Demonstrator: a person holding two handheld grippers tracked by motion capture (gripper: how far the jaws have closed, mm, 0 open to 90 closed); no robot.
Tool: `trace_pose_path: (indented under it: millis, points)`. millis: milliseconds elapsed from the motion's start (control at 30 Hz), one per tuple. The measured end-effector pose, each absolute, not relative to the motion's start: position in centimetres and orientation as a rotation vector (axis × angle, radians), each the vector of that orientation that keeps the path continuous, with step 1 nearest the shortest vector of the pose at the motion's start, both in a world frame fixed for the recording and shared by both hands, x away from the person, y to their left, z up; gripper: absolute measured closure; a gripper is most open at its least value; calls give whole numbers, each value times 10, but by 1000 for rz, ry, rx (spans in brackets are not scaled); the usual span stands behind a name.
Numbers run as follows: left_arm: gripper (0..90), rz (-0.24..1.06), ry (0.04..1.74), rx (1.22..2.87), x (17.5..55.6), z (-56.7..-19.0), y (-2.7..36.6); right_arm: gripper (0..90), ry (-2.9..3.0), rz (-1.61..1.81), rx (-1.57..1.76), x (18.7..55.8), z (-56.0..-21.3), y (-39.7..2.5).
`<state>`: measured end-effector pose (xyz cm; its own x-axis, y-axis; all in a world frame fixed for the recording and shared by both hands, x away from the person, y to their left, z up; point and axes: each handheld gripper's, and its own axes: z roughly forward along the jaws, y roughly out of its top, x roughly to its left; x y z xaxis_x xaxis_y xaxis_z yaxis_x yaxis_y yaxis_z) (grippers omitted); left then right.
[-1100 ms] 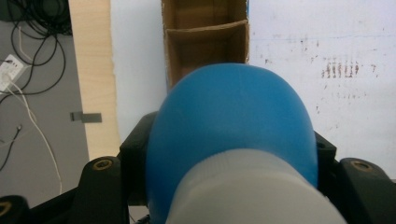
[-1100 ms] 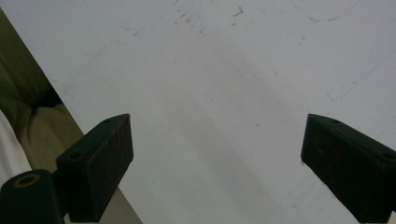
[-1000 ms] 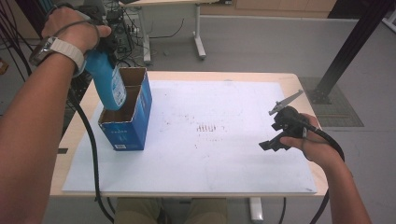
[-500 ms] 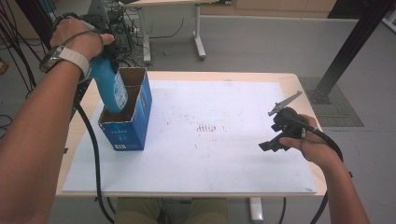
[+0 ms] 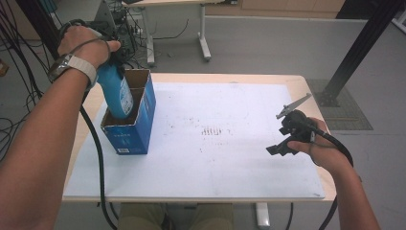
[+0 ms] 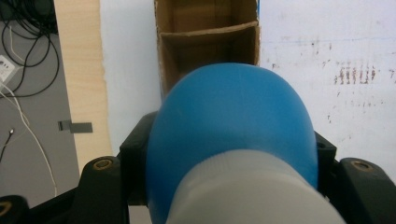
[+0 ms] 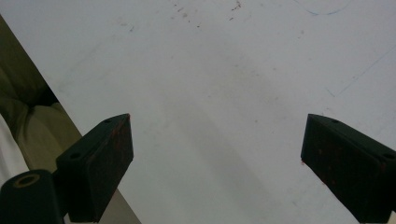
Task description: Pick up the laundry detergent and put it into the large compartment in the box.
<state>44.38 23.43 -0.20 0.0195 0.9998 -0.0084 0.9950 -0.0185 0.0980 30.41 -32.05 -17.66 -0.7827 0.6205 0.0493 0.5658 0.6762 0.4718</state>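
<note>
The blue bottle [image 5: 116, 91] stands tilted with its lower end inside the near compartment of the blue cardboard box [image 5: 130, 129], which sits at the left of the white table mat [image 5: 230, 158]. The left gripper [image 5: 112, 60] clamps it just below its white cap [image 6: 252, 191] — the jaws press on either side of the blue shoulder. The right gripper [image 5: 282, 143] hovers over the mat's right part, well apart from the box — its jaws spread wide, holding nothing
</note>
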Motion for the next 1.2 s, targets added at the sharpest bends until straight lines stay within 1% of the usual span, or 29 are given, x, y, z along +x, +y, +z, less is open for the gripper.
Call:
trace_pose_path:
  millis: [267, 900, 1200]
  points:
    - [383, 110, 2131, 2189, 443, -11, 235, 91, 2772, 725, 984, 304, -179, -320]
    - [383, 89, 2133, 2204, 449, -36, 235, 91, 2771, 726, 992, 303, -181, -323]
    - [383, 105, 2134, 2209, 449, -47, 232, 91, 2762, 734, 1006, 299, -184, -327]
